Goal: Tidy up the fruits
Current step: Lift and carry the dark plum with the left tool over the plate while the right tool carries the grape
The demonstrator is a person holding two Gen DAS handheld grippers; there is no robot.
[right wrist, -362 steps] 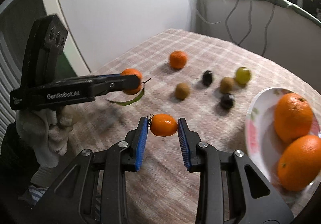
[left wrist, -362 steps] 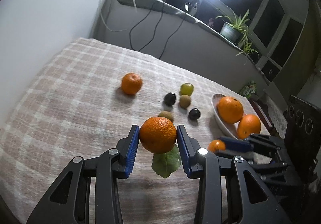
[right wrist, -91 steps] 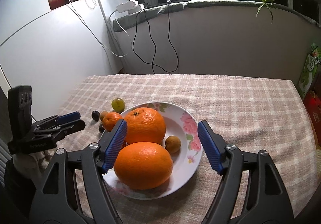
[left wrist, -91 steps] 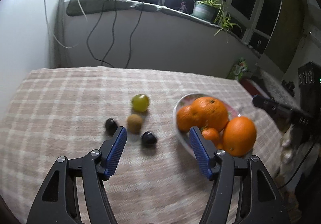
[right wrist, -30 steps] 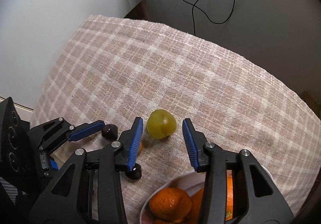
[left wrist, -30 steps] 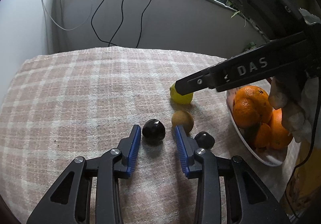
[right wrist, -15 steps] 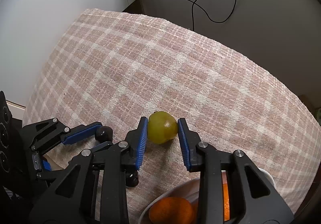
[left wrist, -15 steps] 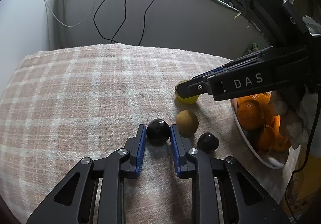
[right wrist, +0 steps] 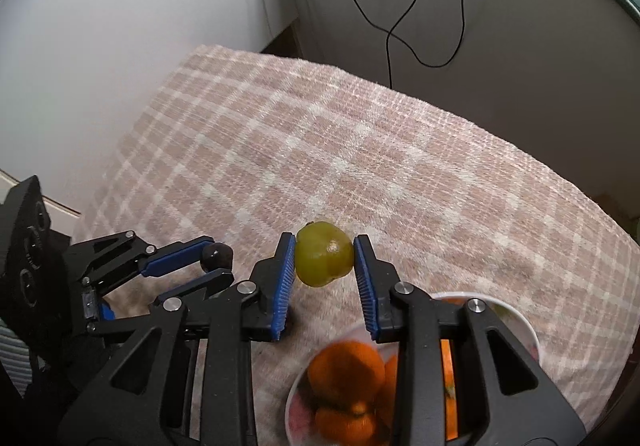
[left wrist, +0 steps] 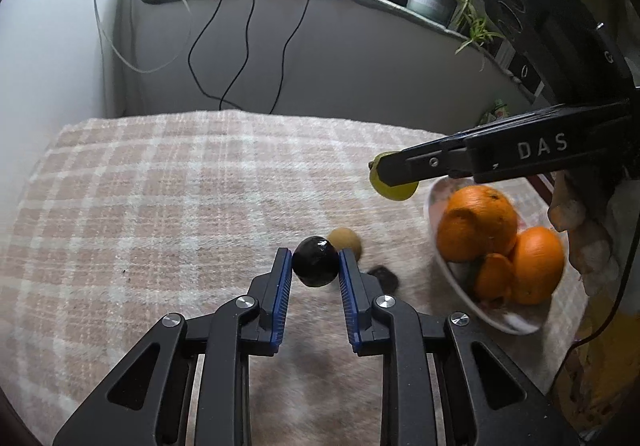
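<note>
Fruit fills both tools. The left tool is closed on a dark plum, pinched between its blue pads and held just above the checked cloth of the table. At about 1 o'clock from the plum, a small brown fruit lies on the cloth, and a second dark fruit sits at 3 o'clock, partly hidden behind the right-hand pad. The right tool grips a yellow-green fruit between its pads, lifted clear of the cloth. In the left wrist view that fruit hangs at 10 o'clock from the flowered plate, near its rim. The plate holds several oranges, stacked against each other.
</note>
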